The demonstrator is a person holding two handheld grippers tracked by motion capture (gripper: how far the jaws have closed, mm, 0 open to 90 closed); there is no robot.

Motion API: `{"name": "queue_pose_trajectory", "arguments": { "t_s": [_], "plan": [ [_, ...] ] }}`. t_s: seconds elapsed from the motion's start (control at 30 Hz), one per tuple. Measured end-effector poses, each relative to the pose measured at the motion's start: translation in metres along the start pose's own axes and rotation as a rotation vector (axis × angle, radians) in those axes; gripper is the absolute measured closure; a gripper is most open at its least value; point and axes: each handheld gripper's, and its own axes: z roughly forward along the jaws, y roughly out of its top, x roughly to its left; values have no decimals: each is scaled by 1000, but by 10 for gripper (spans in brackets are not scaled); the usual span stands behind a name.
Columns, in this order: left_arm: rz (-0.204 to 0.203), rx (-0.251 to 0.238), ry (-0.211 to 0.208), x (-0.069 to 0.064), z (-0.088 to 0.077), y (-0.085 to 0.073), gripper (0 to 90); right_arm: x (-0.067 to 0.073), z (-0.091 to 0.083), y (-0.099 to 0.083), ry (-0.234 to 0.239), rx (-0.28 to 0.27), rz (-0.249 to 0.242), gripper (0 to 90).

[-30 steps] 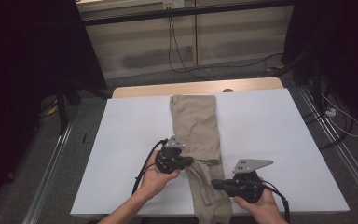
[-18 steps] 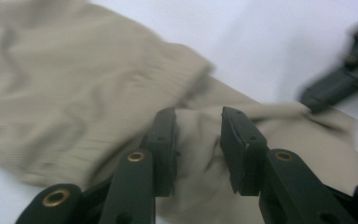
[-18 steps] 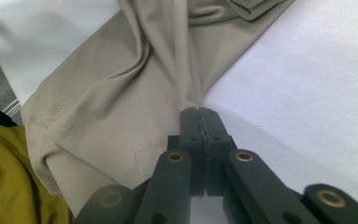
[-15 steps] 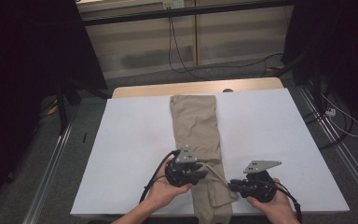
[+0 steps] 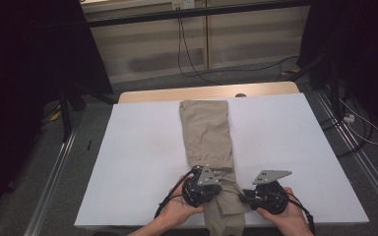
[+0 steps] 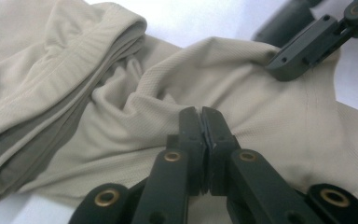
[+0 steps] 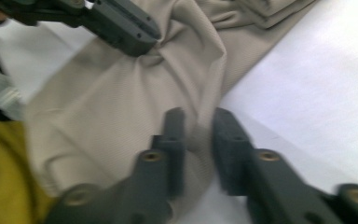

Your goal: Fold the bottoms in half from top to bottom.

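A long beige garment (image 5: 206, 132) lies folded lengthwise down the middle of the white table (image 5: 142, 162), and its near end hangs over the front edge. My left gripper (image 5: 220, 191) is at the garment's near left side. In the left gripper view the left gripper (image 6: 201, 112) is shut, pinching a ridge of the beige fabric (image 6: 242, 79). My right gripper (image 5: 241, 193) comes in from the right. Its jaws (image 7: 199, 116) have just been closing, and a fold at the garment's edge (image 7: 121, 102) sits squeezed in the narrow gap between them. The cloth between the two grippers is bunched.
The table's wooden far edge (image 5: 256, 90) shows beyond the white cover. Cables (image 5: 192, 54) run over the floor behind it, and metal rails (image 5: 54, 172) flank the table. White surface lies bare to the left and right of the garment.
My left gripper has slid toward the near edge and to the right along the garment. The right hand has barely shifted. The cloth at the near end is more bunched.
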Motion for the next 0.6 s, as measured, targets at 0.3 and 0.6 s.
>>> {"name": "queue_pose_trajectory", "arguments": {
  "t_s": [0.3, 0.6],
  "plan": [
    [-73, -21, -62, 4, -38, -12, 887, 29, -14, -6, 162, -51, 30, 890],
    [-79, -28, -75, -15, -52, -24, 658, 45, -19, -25, 177, -15, 48, 879]
  ]
}}
